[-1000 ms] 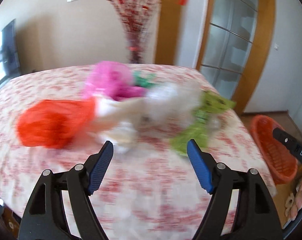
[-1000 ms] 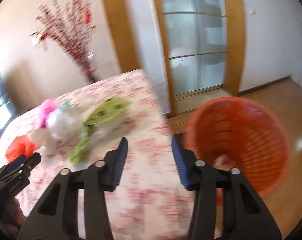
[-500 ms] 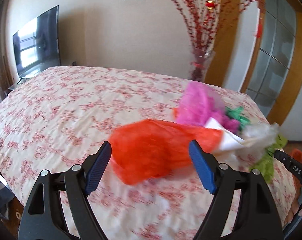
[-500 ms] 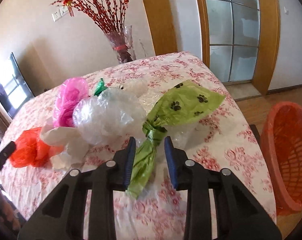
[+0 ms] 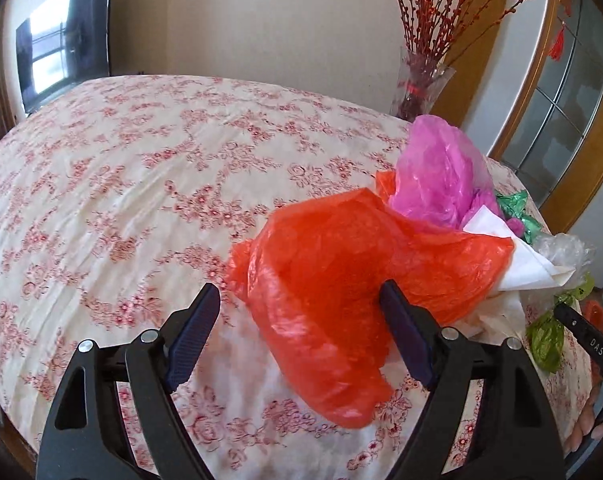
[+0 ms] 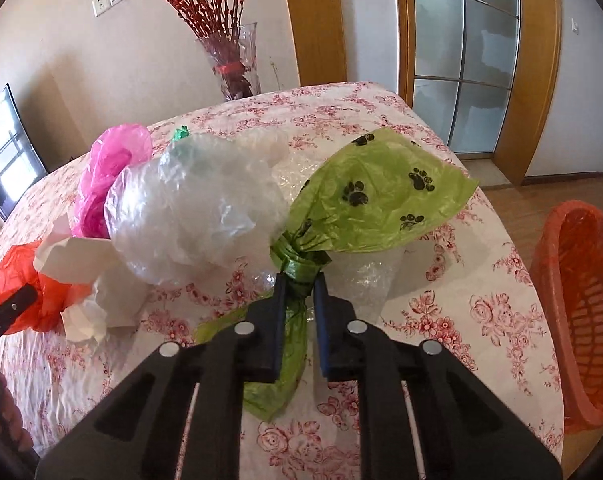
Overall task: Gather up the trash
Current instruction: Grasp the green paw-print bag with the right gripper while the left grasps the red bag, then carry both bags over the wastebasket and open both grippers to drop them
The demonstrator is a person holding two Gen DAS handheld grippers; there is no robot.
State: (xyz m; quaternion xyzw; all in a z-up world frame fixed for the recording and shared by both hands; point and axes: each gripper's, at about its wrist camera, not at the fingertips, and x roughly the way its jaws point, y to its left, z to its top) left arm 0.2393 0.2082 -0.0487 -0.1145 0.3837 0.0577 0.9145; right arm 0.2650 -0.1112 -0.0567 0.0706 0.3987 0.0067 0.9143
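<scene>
**A:** What is hidden or cut off?

**B:** The orange basket point(image 6: 577, 320) beside the bed's right edge is cut by the right wrist picture's border. The white paper point(image 6: 81, 264) lies partly under the clear plastic bag point(image 6: 197, 208). Only a scrap of the dark green wrapper point(image 6: 180, 133) shows behind it.

**A:** And from the left wrist?

**B:** The red bag point(image 5: 353, 280) covers the right finger's tip, so contact cannot be judged. The television point(image 5: 65, 48) is cropped.

The only readable lettering is "DAS", in white capitals on the black gripper point(image 5: 593, 344) at the right edge of the left wrist view (the word may run on out of sight). Nothing else carries legible text.
</scene>
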